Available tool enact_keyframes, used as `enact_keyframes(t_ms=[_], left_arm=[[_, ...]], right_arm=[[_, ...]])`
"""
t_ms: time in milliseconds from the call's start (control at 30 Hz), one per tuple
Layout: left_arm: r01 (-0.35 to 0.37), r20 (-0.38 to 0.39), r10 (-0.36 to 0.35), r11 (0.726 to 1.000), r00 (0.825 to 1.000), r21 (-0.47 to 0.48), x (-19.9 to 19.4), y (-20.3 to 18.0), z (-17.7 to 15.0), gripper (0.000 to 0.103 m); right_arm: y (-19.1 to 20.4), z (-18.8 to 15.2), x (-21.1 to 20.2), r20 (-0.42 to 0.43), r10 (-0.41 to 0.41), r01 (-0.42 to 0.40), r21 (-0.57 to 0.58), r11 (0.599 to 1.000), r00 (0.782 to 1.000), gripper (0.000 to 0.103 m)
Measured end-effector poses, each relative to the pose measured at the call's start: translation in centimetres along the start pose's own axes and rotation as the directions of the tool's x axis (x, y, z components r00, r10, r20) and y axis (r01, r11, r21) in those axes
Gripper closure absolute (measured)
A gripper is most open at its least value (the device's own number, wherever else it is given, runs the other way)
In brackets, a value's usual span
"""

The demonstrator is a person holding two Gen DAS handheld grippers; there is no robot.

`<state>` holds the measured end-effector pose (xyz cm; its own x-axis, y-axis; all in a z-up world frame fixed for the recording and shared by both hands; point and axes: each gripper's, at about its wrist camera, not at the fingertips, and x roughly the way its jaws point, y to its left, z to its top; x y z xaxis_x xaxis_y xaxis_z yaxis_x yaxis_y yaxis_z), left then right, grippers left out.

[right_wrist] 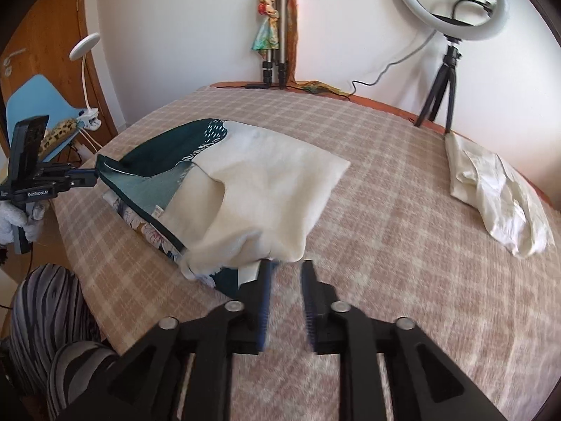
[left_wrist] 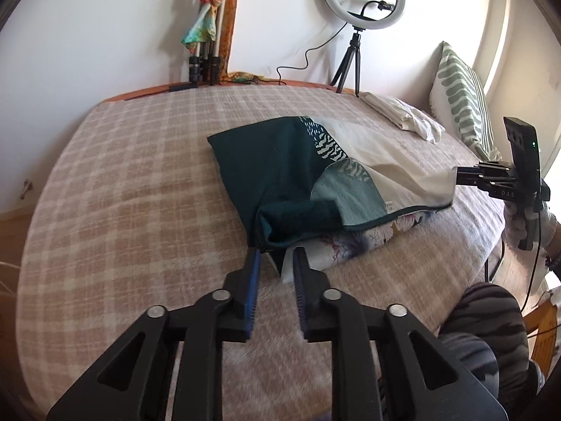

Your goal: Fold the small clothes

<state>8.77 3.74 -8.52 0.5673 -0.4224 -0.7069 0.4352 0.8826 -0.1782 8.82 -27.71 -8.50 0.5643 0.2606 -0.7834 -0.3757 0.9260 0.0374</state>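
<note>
Hovering slightly spread and pinching nothing, the left tool (left_wrist: 277, 258) and right tool (right_wrist: 287, 268) are risking the folded garment's (left_wrist: 298, 175) near edge (right_wrist: 245, 249) springing open.

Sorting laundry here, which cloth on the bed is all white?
The crumpled cloth near the ring light; the folded piece by the grippers is part dark green.

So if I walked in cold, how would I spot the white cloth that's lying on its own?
Start at the bed with the pink-and-cream checked blanket. Go to its far side, near the black tripod holding the white ring light. The crumpled cream-white cloth lies there alone; unlike the big dark green and cream garment, it has no green and no print.
</note>
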Motion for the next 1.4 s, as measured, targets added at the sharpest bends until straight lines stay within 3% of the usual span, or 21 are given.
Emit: enact_keyframes(t_ms=[100, 200, 300, 367, 500, 567, 633, 733, 800, 900, 1000, 1033, 1067, 1200, 1400], left_arm=[[0.014, 0.014, -0.014, 1.0, 1.0, -0.007, -1.4, 0.1, -0.3, 0.085], [0.026, 0.043, -0.025, 1.0, 0.999, -0.008, -2.2, 0.2, 0.4, 0.084], [0.035, 0.074, -0.032, 0.999, 0.997, -0.038, -2.1, 0.5, 1.5, 0.083], [0.042, 0.088, -0.036, 0.997, 0.995, -0.066, -1.7, 0.8, 2.2, 0.083], [0.072, 0.022, -0.07, 0.993, 0.997, -0.089, 1.4, 1.1, 3.3, 0.083], [0.078, -0.038, -0.081, 0.993, 0.996, -0.094, 3.1, 1.0, 3.0, 0.083], [0.096, -0.088, -0.101, 0.993, 0.991, -0.063, 4.0, 0.1, 2.2, 0.083], [0.09, -0.169, -0.088, 0.996, 0.982, 0.007, 4.8, -1.1, 0.1, 0.083], [0.077, -0.175, -0.07, 0.996, 0.982, 0.034, 4.5, -1.2, -1.4, 0.083], [0.072, -0.194, -0.065, 0.997, 0.979, 0.034, 3.7, -0.9, -1.8, 0.083], [0.08, -0.188, -0.078, 0.997, 0.979, 0.006, 2.6, -0.2, -1.3, 0.083], [0.082, -0.169, -0.081, 0.997, 0.982, -0.001, 2.0, -0.1, -0.8, 0.083], [0.081, -0.15, -0.081, 0.997, 0.985, -0.003, 1.5, 0.0, -0.3, 0.083], [0.071, -0.052, -0.072, 0.997, 0.996, -0.029, 1.0, 0.0, 3.2, 0.083], [0.03, -0.008, -0.03, 0.999, 1.0, -0.04, 5.3, -1.3, 8.8, 0.083]], right_arm=[[-0.9, -1.0, -1.2, 0.005, 0.014, -0.014, 0.046, 0.999, 1.0, 0.072], [-2.4, -1.5, -2.1, 0.028, 0.083, -0.086, 0.158, 0.984, 0.996, 0.07], [-3.7, -1.5, -1.7, 0.061, 0.164, -0.175, 0.283, 0.943, 0.985, 0.069], [-4.6, -1.6, -1.0, 0.082, 0.223, -0.237, 0.376, 0.896, 0.971, 0.063], [-5.3, -1.8, 0.8, 0.088, 0.278, -0.285, 0.483, 0.828, 0.957, 0.055], [-5.2, -1.8, 2.2, 0.055, 0.295, -0.281, 0.507, 0.815, 0.954, 0.057], [-4.9, -1.8, 3.0, 0.033, 0.321, -0.292, 0.514, 0.806, 0.946, 0.083], [-3.9, -1.6, 3.1, -0.008, 0.327, -0.285, 0.469, 0.836, 0.945, 0.101], [-3.5, -1.3, 2.7, -0.043, 0.281, -0.238, 0.419, 0.876, 0.959, 0.102], [-3.7, -1.2, 2.5, -0.06, 0.267, -0.221, 0.408, 0.886, 0.962, 0.102], [-2.7, -0.2, 1.8, -0.108, 0.238, -0.192, 0.324, 0.926, 0.965, 0.093], [-2.5, 0.2, 1.4, -0.118, 0.219, -0.175, 0.299, 0.938, 0.969, 0.074], [-2.6, 0.5, 0.8, -0.101, 0.209, -0.173, 0.285, 0.943, 0.973, 0.07], [-2.8, 3.7, -0.9, 0.016, 0.167, -0.166, 0.24, 0.957, 0.986, 0.072], [-1.2, 10.3, 2.1, 0.106, 0.153, -0.171, 0.191, 0.967, 0.982, 0.079]])
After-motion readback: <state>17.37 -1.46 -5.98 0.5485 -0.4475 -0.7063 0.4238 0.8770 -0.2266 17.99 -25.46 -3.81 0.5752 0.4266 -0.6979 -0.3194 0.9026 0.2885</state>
